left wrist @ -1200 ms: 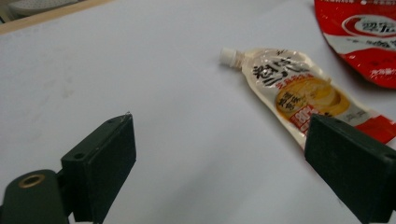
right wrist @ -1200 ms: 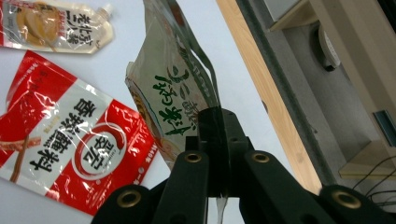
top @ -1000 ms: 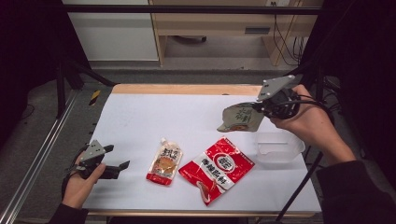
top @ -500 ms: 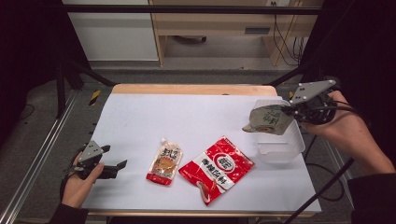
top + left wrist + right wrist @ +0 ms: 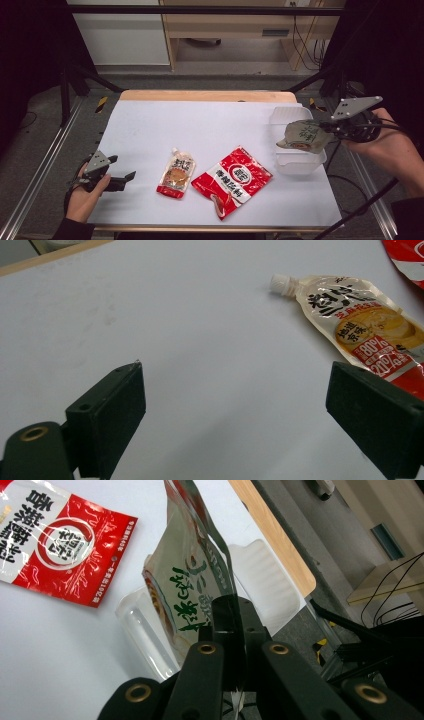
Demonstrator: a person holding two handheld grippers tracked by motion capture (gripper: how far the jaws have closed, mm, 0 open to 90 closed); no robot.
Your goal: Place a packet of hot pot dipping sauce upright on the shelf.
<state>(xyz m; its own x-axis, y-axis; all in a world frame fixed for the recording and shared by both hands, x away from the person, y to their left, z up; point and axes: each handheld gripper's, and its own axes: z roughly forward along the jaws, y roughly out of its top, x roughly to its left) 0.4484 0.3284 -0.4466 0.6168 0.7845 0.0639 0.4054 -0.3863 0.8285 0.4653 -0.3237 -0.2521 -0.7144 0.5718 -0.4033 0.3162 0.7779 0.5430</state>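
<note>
My right gripper [image 5: 328, 132] is shut on the edge of a grey-green pouch [image 5: 303, 136] and holds it in the air over a clear plastic tub [image 5: 299, 168] at the table's right edge. In the right gripper view the pouch [image 5: 187, 590] hangs from the closed jaws [image 5: 227, 625] above the tub [image 5: 265, 565]. A spouted yellow-and-red pouch [image 5: 176, 175] and a red packet [image 5: 232, 180] lie flat mid-table. My left gripper [image 5: 121, 167] rests at the front left, open, with bare table between its jaws [image 5: 235, 390]. The spouted pouch [image 5: 360, 325] lies beyond its right jaw.
White paper [image 5: 200, 130] covers the table, with a wooden edge [image 5: 207, 95] at the far side. Metal frame rails [image 5: 45, 165] run along both sides. Cables [image 5: 360, 210] hang off the right edge near my right hand.
My right gripper has carried the grey-green pouch to the right, from over the table to above the clear tub. The left gripper has stayed still.
</note>
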